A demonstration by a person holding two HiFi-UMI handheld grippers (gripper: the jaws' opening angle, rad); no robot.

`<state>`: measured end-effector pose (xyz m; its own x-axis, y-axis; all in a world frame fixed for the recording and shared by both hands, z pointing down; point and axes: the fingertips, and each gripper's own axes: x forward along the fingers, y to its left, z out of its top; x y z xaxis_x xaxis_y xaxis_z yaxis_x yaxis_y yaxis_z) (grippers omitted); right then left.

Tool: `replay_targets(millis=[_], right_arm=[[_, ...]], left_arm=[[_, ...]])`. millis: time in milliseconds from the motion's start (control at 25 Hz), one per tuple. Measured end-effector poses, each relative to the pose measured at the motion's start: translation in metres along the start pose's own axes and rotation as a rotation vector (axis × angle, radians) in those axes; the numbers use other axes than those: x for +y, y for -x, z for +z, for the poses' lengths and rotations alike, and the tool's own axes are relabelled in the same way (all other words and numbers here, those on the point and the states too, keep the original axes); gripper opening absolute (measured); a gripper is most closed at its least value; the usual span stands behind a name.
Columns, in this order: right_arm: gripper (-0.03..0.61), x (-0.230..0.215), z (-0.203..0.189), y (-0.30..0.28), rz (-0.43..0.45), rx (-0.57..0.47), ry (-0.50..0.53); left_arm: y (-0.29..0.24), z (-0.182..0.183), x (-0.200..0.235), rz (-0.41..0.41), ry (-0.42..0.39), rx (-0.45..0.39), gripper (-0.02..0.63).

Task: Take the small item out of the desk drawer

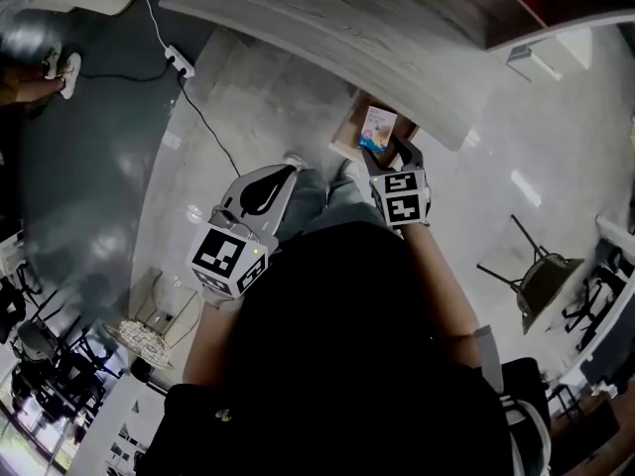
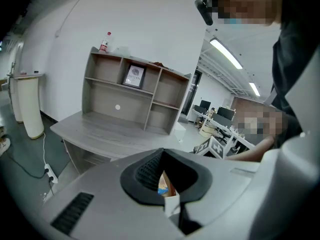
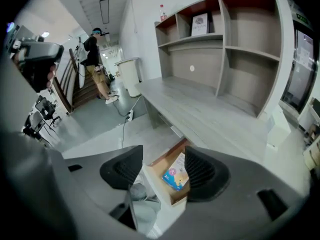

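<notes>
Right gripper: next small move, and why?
Probably lower the right gripper straight down onto the small box in the open drawer. Its fingers stand apart with nothing gripped, and the box lies framed between them, further below.

Grey wooden desk point(image 1: 327, 28) standing against white wall point(image 2: 150, 19), open shelf unit point(image 3: 235, 49) sitting on top. Glossy grey floor point(image 1: 248, 97) reflecting light. Power strip point(image 1: 180, 61) lying on it, cable trailing. Ceiling strip lights point(image 2: 227, 54) glowing. Chair point(image 1: 541, 276) standing aside.
</notes>
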<state>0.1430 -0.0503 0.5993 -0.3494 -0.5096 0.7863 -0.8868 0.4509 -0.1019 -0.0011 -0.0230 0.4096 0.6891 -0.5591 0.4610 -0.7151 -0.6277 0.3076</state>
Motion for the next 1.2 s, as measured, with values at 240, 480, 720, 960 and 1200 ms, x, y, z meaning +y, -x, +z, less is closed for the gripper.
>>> replay_targets(millis=[240,480,720,960,1200], right_arm=[[0.305,-0.018,-0.026,-0.047,-0.056,0.093,-0.098],[0.335,-0.035,-0.055,-0.088,-0.116,0.163,-0.264],[0.374,-0.052,-0.090,-0.122,-0.193,0.237,-0.372],[0.395,-0.069,-0.110,-0.151,-0.253,0.280,-0.397],[0.400,-0.080,-0.123,-0.173,-0.288,0.324,-0.441]], left_arm=[[-0.001,0.001,0.028,0.002,-0.009,0.014,0.009],[0.002,0.001,0.056,-0.002,-0.013,0.036,0.009],[0.002,-0.009,0.066,-0.014,-0.018,0.075,0.009],[0.005,-0.025,0.071,-0.013,-0.035,0.127,0.009],[0.011,-0.036,0.077,0.000,-0.018,0.161,0.009]])
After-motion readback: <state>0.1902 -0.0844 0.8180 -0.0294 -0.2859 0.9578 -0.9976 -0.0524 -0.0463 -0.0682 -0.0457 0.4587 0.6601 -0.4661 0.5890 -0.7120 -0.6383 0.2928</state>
